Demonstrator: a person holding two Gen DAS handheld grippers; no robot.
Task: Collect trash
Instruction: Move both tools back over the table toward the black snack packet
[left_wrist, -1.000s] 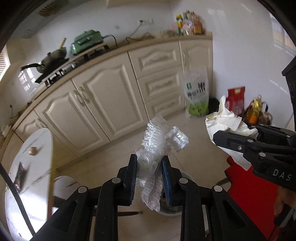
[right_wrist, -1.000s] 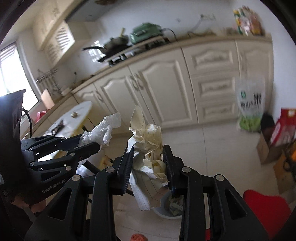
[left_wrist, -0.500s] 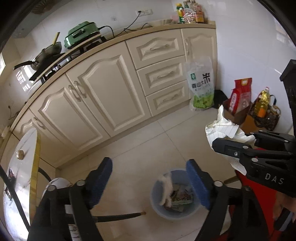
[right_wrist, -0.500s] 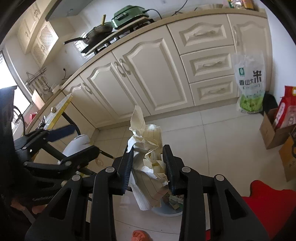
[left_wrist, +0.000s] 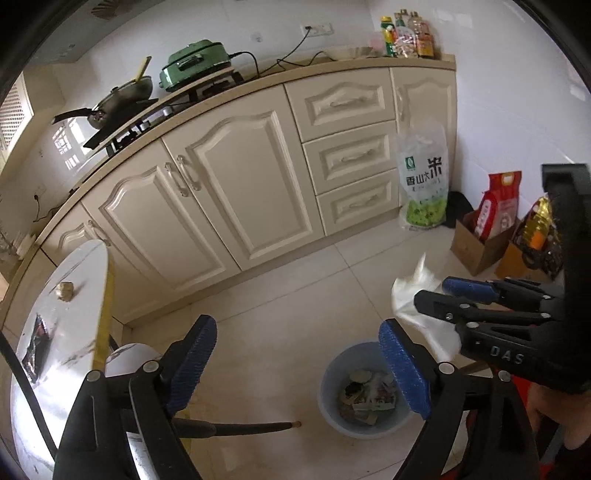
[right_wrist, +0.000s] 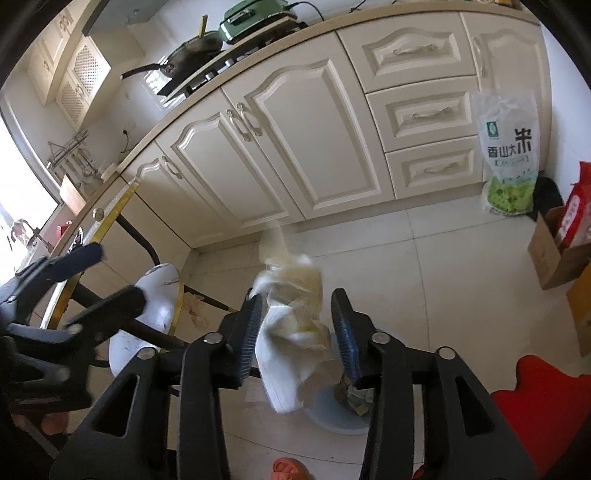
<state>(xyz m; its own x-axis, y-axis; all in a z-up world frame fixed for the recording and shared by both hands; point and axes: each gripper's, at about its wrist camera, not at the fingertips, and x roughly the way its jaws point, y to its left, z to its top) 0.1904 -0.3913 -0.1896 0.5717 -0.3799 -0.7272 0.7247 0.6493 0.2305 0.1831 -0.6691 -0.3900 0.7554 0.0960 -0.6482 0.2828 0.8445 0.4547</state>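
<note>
Dropping crumpled paper (right_wrist: 291, 325) into the blue bin (left_wrist: 328, 384), lower centre of frame. My right gripper (right_wrist: 299, 328) has jaws parted; the blurred paper sits loose between them, apparently falling. My left gripper (left_wrist: 295, 365) gapes wide, empty. Next: confirm the paper lands inside, then fetch more trash.

The floor (left_wrist: 280, 325) is pale glossy tile, and on it stands a smooth, matt blue plastic bin (left_wrist: 364, 387) holding crumpled paper and wrappers. Above the bin, the crumpled paper (right_wrist: 291, 325) looks thin, lined and creased, between the ribbed blue pads (right_wrist: 345, 328) of matt black plastic fingers. Behind the bin, the cream cabinets (left_wrist: 236, 184) show a smooth satin finish with metal handles.
</note>
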